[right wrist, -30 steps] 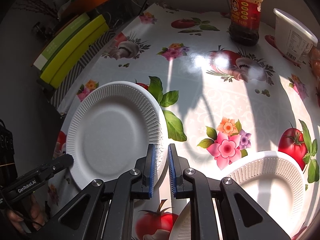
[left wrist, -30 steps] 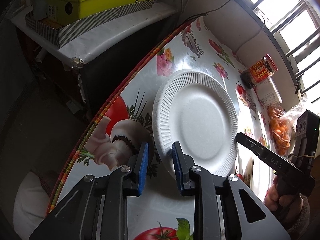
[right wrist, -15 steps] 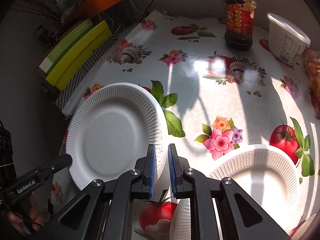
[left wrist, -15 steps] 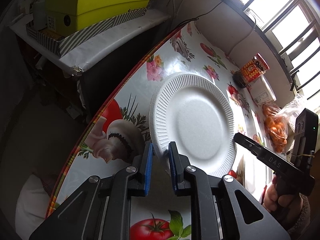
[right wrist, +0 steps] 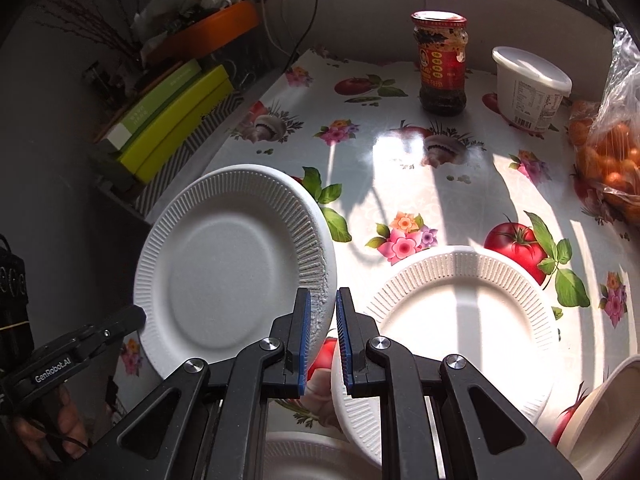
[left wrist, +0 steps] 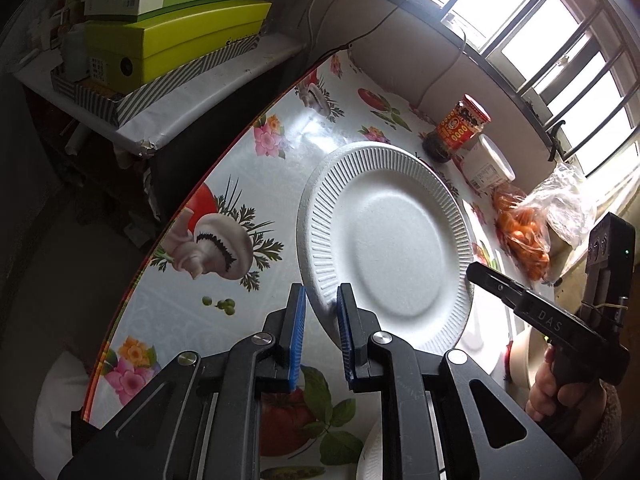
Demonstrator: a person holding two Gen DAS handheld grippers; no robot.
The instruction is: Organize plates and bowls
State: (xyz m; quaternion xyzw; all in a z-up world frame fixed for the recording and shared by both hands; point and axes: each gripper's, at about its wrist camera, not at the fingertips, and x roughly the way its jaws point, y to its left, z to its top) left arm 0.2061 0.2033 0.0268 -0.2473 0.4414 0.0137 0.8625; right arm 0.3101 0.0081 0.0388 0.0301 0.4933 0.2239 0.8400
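Observation:
A white ribbed paper plate point(left wrist: 384, 240) is lifted off the table and held tilted. My left gripper point(left wrist: 322, 312) is shut on its near left rim. My right gripper point(right wrist: 322, 320) is shut on the opposite rim of the same plate point(right wrist: 228, 268). The right gripper also shows in the left wrist view point(left wrist: 520, 300). A second white plate point(right wrist: 460, 320) lies on the table under the right gripper. Another plate point(right wrist: 312, 456) shows at the bottom edge. A pale bowl point(right wrist: 600, 420) sits at the bottom right.
A red sauce jar point(right wrist: 442, 64) and a white lidded tub point(right wrist: 528, 88) stand at the table's back. A bag of oranges point(right wrist: 608, 152) lies at the right. Green boxes point(left wrist: 176, 40) are stacked on a shelf beyond the table's left edge point(left wrist: 160, 232).
The left gripper closed on the plate's rim. Both grippers raised the plate off the table and carried it toward the second plate.

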